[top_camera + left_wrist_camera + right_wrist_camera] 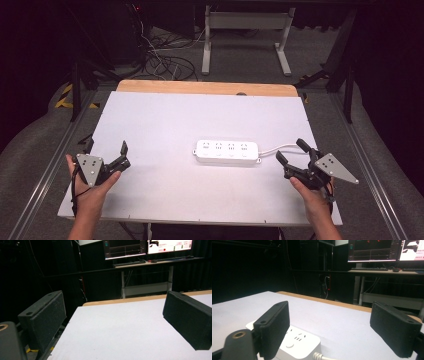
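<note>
Where the white bench (165, 190) lies under the high view, a white power strip (227, 151) rests flat a little right of its middle, its long side running across, with a white cord (280, 148) leaving its right end toward the right edge. The left gripper (106, 148) is held in a hand (92, 186) near the bench's left edge, well apart from the strip, its jaws spread wide with nothing between them. In the left gripper view the gripper (113, 322) has bare white surface between the two black pads. The right gripper (291, 150) is held in the other hand (307, 190) just beside the strip's right end, jaws also wide apart and empty; the cord passes close by them. In the right gripper view the gripper (337, 327) looks along the bench, and the power strip (294, 341) lies behind its left jaw, the cord (322, 357) emerging at the bottom. Monitors (147, 247) glow on a desk (155, 263) beyond.
</note>
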A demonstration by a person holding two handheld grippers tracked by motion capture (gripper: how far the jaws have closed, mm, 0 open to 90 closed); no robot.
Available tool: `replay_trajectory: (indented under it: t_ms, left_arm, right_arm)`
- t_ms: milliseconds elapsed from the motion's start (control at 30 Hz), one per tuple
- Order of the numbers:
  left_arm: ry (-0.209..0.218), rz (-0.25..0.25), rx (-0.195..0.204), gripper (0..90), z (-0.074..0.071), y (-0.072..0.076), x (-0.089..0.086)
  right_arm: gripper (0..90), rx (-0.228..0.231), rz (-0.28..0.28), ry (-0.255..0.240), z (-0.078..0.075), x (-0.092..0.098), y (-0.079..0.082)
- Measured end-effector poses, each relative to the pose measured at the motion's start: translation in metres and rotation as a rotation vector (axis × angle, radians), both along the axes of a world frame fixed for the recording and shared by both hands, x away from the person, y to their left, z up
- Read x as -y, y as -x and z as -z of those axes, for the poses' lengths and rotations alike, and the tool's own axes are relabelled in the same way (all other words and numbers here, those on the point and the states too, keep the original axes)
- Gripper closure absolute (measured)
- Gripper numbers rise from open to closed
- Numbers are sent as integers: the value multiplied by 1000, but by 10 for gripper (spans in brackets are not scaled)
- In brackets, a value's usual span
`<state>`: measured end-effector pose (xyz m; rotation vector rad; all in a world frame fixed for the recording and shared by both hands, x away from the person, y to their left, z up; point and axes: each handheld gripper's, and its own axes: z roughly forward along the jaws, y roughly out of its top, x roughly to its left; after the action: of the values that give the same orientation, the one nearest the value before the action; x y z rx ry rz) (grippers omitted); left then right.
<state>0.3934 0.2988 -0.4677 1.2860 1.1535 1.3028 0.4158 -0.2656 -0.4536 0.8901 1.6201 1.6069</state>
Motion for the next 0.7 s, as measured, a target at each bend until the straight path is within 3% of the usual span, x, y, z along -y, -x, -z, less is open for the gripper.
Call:
replay_trajectory:
  t_ms: [533, 633, 667, 700]
  left_arm:
    - [-3, 9, -3, 52, 0, -2, 2]
    - [-7, 14, -4, 52, 0, -3, 3]
    - [-3, 17, -3, 52, 0, -3, 4]
    - [-4, 18, -3, 52, 0, -3, 4]
  right_arm:
    - [191, -1, 6, 10, 0, 0, 1]
    - [301, -36, 3, 28, -4, 2, 6]
    - [301, -36, 3, 28, -4, 2, 6]
    - [428, -120, -11, 59, -9, 4, 7]
